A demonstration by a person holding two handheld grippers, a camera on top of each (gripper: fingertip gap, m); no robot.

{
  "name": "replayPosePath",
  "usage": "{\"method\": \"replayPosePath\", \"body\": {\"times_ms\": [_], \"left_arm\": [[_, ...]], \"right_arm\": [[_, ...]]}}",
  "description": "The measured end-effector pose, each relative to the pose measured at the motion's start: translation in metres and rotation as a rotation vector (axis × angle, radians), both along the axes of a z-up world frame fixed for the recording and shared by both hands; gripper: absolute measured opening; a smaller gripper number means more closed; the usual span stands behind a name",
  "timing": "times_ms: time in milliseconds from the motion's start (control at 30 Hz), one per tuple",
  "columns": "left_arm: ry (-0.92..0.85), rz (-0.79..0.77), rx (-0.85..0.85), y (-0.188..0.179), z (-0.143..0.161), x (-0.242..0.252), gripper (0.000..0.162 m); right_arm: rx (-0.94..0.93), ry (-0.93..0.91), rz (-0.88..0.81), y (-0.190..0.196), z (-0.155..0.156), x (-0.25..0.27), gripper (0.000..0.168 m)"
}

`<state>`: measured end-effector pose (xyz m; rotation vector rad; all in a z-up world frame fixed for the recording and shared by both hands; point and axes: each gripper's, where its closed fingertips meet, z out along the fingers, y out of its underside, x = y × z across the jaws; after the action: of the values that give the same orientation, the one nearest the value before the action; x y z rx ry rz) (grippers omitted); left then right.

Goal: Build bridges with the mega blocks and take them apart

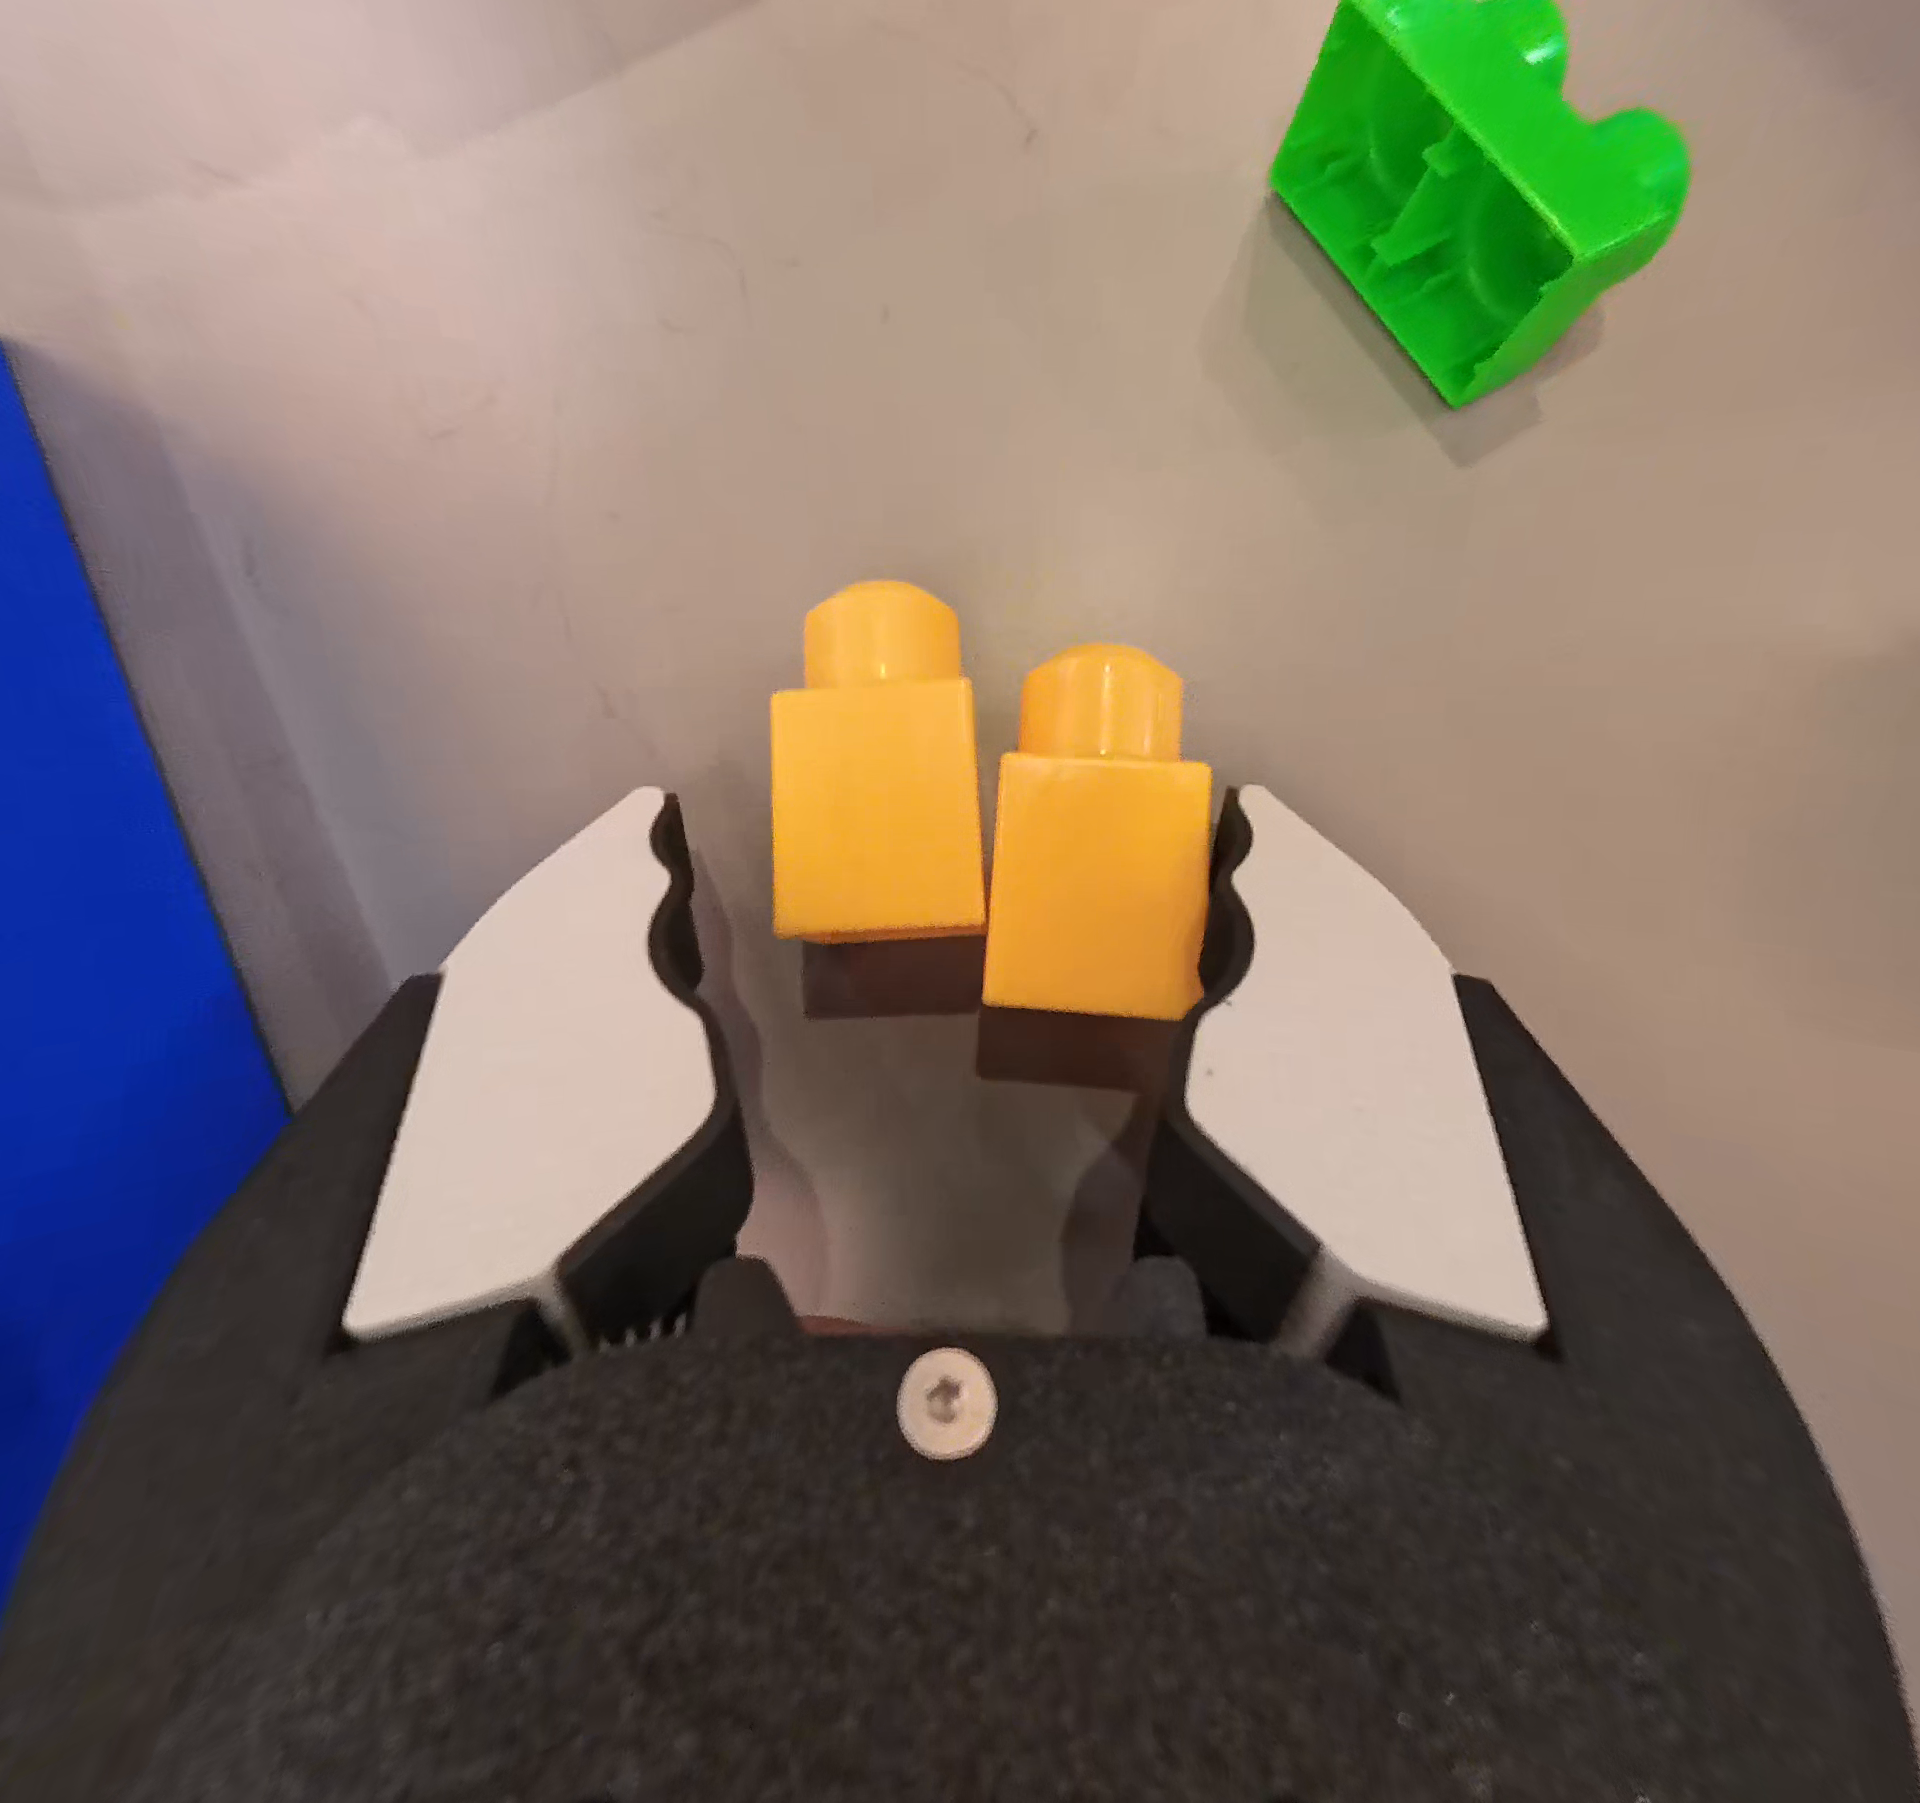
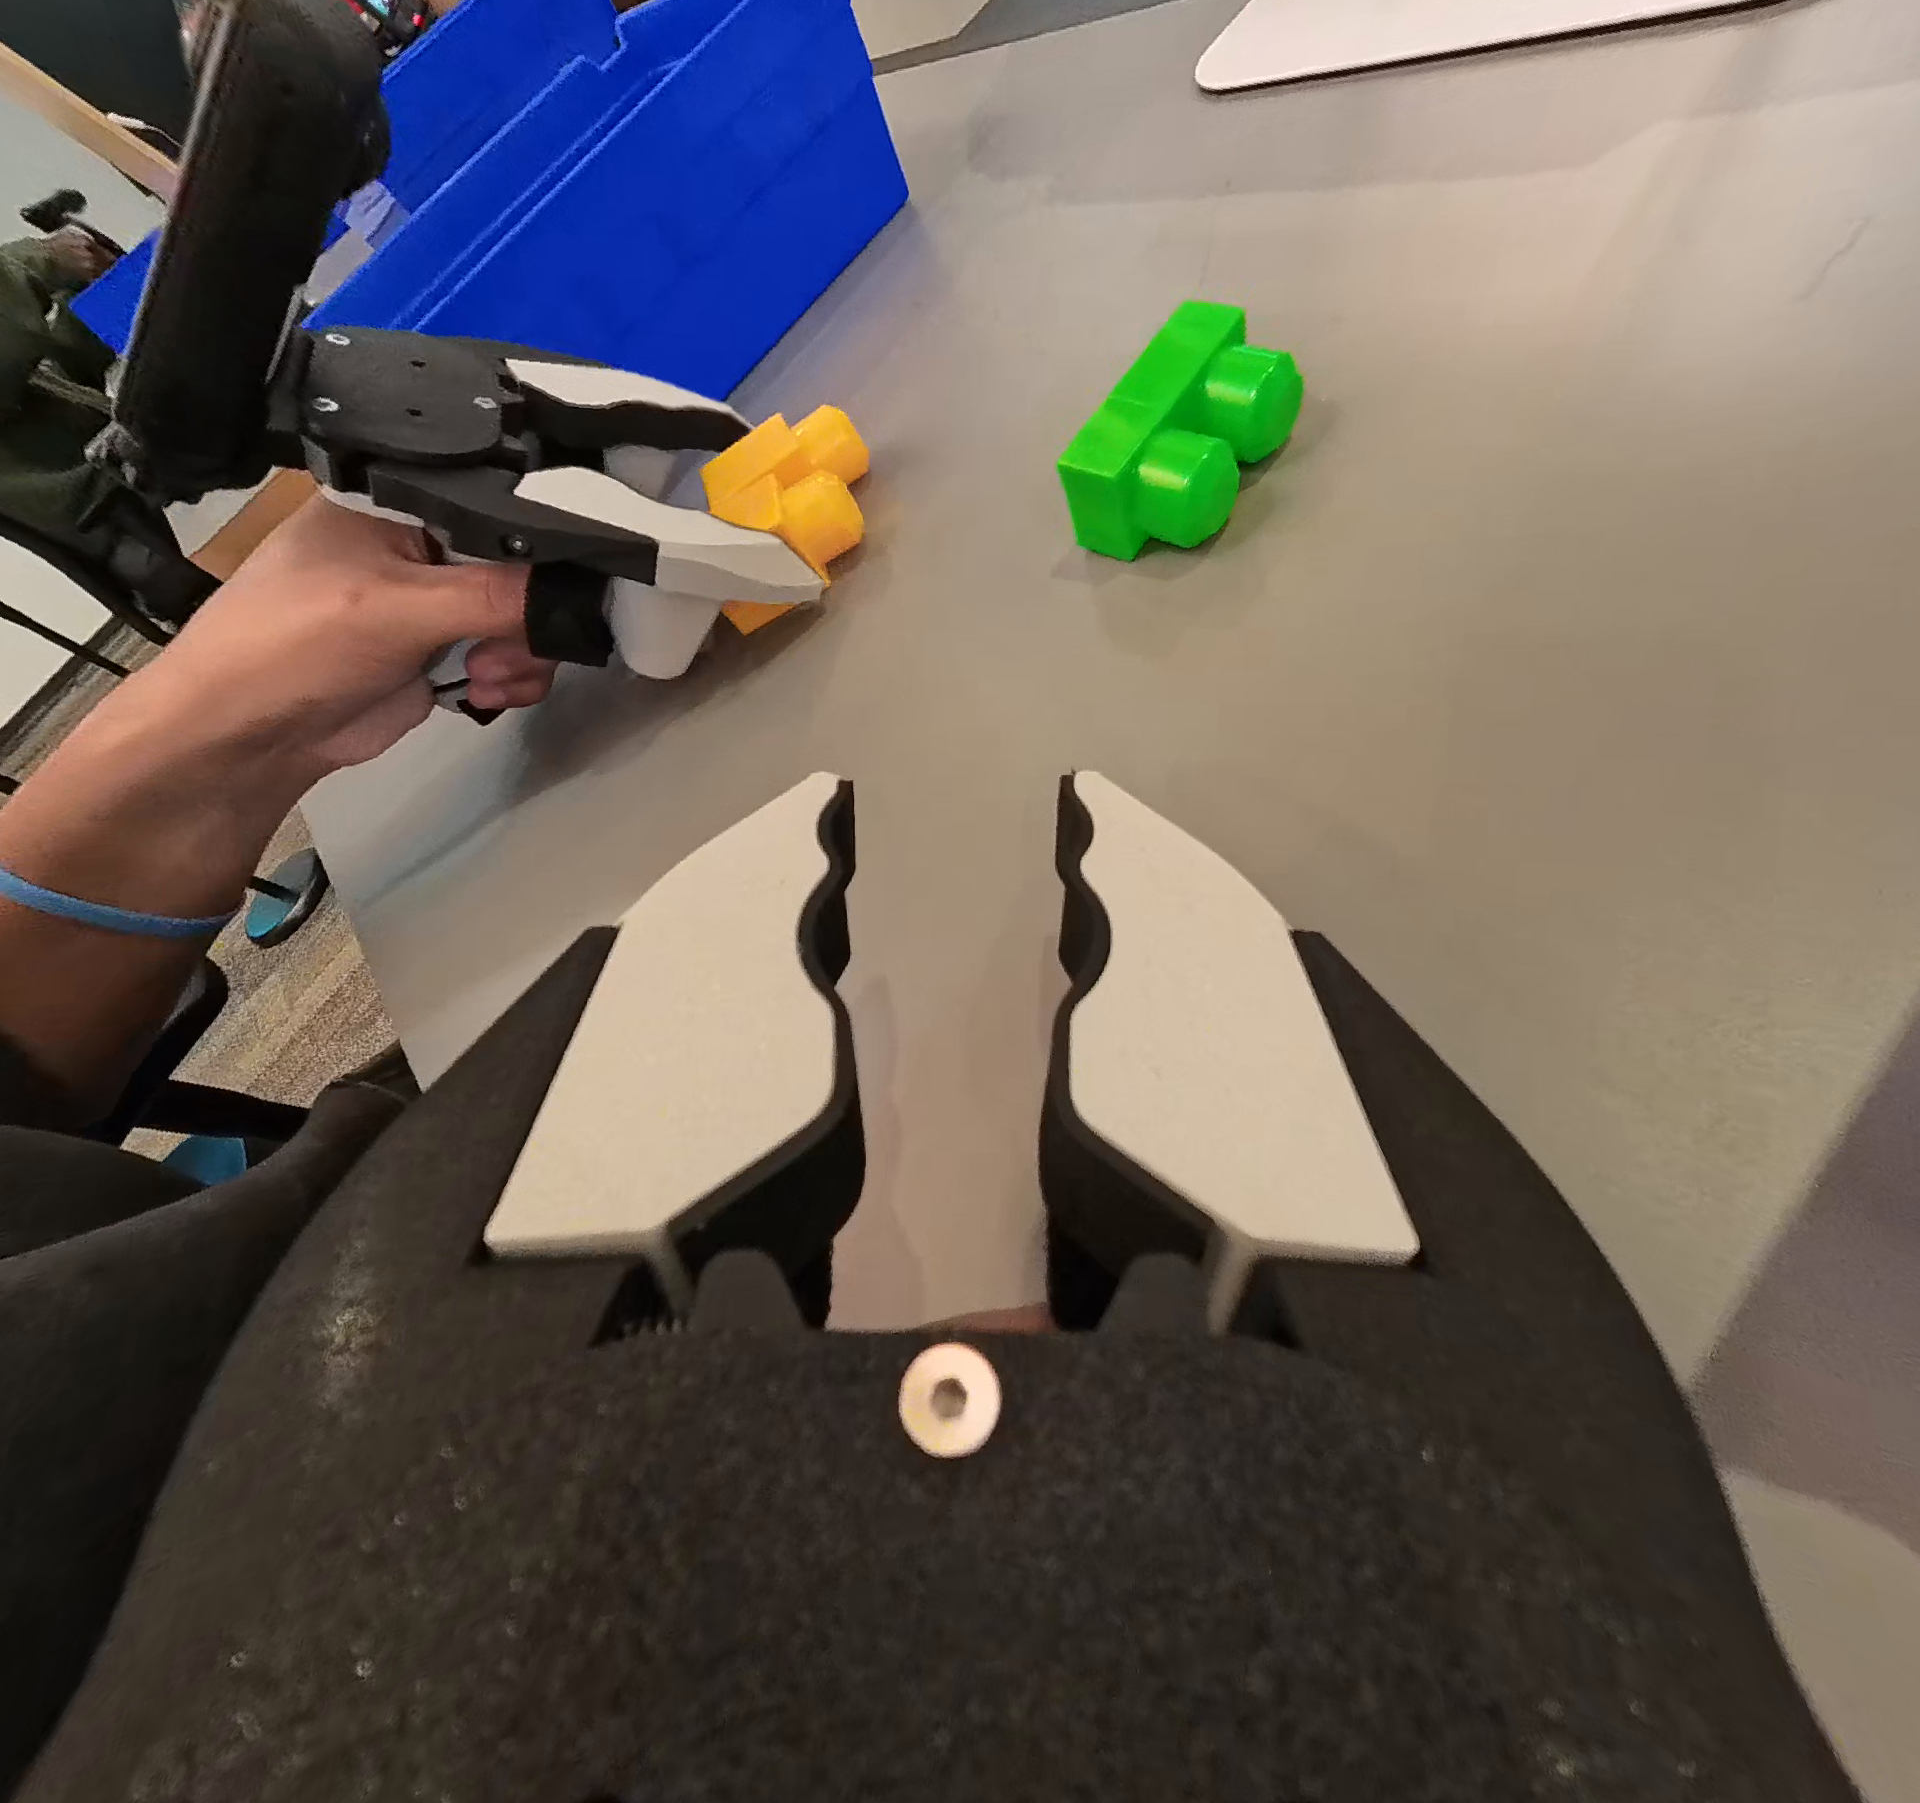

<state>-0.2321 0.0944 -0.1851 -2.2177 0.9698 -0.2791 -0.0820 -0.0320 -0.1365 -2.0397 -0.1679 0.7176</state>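
I read the two yellow blocks (image 1: 987, 849) as lying on their sides on the grey table (image 1: 935, 351), just beside the blue bin (image 2: 644, 195), their studs pointing away from the left claw (image 1: 951, 880). That claw stands wide apart around both. Its right finger (image 1: 1231, 880) appears to touch the nearer block; its left finger is clear of the other. Nothing is clamped.

The green block (image 2: 1179, 434), two studs wide, lies on its side farther from the bin, well apart from the yellow pair, hollow underside facing the left claw's camera.

The right claw (image 2: 956, 818) hovers over bare table, farthest from the bin, with a clear gap between its fingers and nothing in them.

Handling, as I judge it:
- The blocks are hollow moulded plastic: light, stiff, not fragile.
- Their faces are smooth and glossy, so expect slipping under a weak or skewed grip.
- I would grip across two flat opposite walls, never on the rounded studs.
- The two yellow blocks sit loose and slightly askew; closing on both may squeeze one out. I would take one at a time.
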Motion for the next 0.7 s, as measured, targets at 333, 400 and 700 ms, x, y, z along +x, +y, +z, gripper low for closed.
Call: {"method": "replayPosePath", "body": {"times_ms": [333,400,700], "left_arm": [[0.008,-0.015,-0.017,-0.019,0.006,-0.012,0.099],[0.028,0.009,-0.030,-0.019,-0.001,-0.022,0.098],[-0.015,0.001,-0.045,-0.014,-0.002,-0.014,0.100]], "right_arm": [[-0.007,0.005,0.010,0.002,-0.003,-0.002,0.037],[-0.008,0.009,0.012,0.003,-0.003,-0.002,0.037],[-0.010,0.000,0.014,0.002,-0.003,-0.002,0.037]]}}
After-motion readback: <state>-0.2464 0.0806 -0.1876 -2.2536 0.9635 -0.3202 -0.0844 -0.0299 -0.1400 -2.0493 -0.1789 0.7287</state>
